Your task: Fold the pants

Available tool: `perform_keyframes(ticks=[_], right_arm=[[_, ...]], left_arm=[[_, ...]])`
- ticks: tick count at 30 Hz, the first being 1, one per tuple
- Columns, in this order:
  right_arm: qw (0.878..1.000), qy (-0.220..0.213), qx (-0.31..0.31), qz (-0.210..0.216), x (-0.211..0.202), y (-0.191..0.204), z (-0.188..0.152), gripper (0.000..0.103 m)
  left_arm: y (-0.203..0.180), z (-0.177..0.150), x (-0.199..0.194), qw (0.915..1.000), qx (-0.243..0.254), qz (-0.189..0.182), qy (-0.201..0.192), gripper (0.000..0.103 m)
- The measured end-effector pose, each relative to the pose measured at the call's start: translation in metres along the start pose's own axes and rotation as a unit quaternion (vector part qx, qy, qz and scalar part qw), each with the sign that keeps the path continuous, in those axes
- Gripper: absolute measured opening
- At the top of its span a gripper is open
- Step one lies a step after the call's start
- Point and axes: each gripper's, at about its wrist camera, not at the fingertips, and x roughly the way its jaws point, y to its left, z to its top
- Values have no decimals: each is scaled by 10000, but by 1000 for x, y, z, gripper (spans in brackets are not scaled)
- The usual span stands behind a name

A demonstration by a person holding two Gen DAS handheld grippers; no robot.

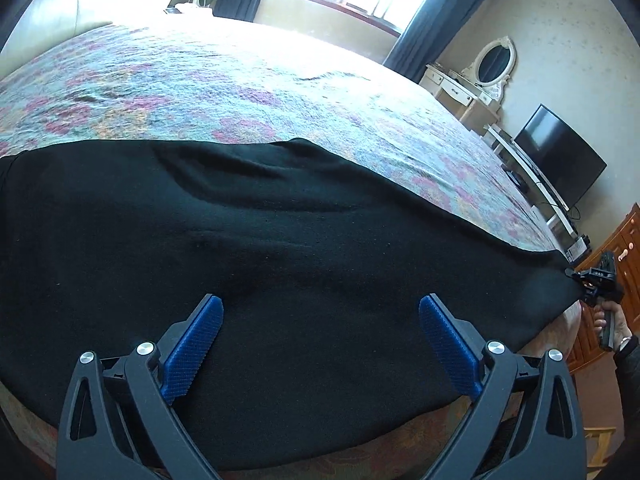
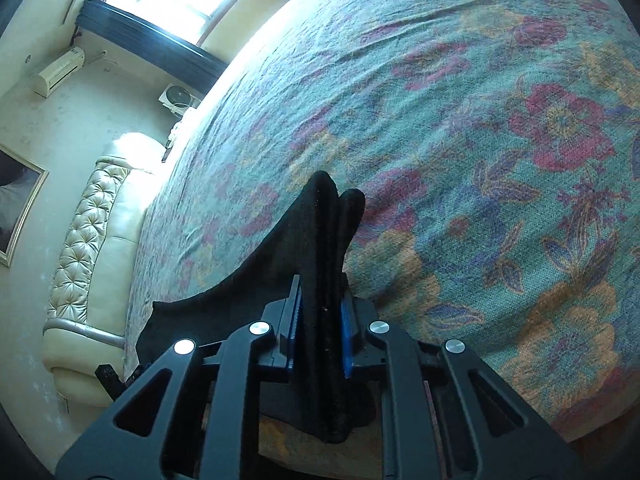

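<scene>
Black pants (image 1: 280,248) lie spread along the near edge of a bed with a floral cover (image 1: 224,92). My left gripper (image 1: 320,344) hovers over the cloth with its blue pads (image 1: 196,344) wide apart and nothing between them. In the right wrist view my right gripper (image 2: 322,320) is shut on a bunched end of the black pants (image 2: 324,232), which stands up between the blue pads (image 2: 346,332) above the floral cover (image 2: 480,160). The left wrist view also shows the right gripper (image 1: 576,276) at the far right, pinching that end of the cloth, with a hand (image 1: 608,324) on its handle.
A cream tufted headboard (image 2: 84,240) runs along one end of the bed. A window with dark curtains (image 1: 440,12) lies beyond the bed. A dressing table with an oval mirror (image 1: 492,64), a dark TV (image 1: 560,160) and a wooden cabinet (image 1: 624,264) stand to the right.
</scene>
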Motion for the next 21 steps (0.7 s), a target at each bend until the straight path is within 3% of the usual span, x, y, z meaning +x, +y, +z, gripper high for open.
perform_keyframes(ticks=[4,11,16,21], right_arm=[[9990,-151,-379,197,-15,54,1,15],[9913,-205,-1208,482,-9,189,-12,15],[9834,40,-1687,664,27,279,-44,15],[9789,406,-1883,679,85,331,-82,15]], left_arm=[[8,-1,-13,9996,39,249,-84,98],[18,-3,-26,9995,-115,240,-163,98],[21,3,-32,9994,-280,102,-184,98],[26,10,-43,9985,-456,50,-283,98]])
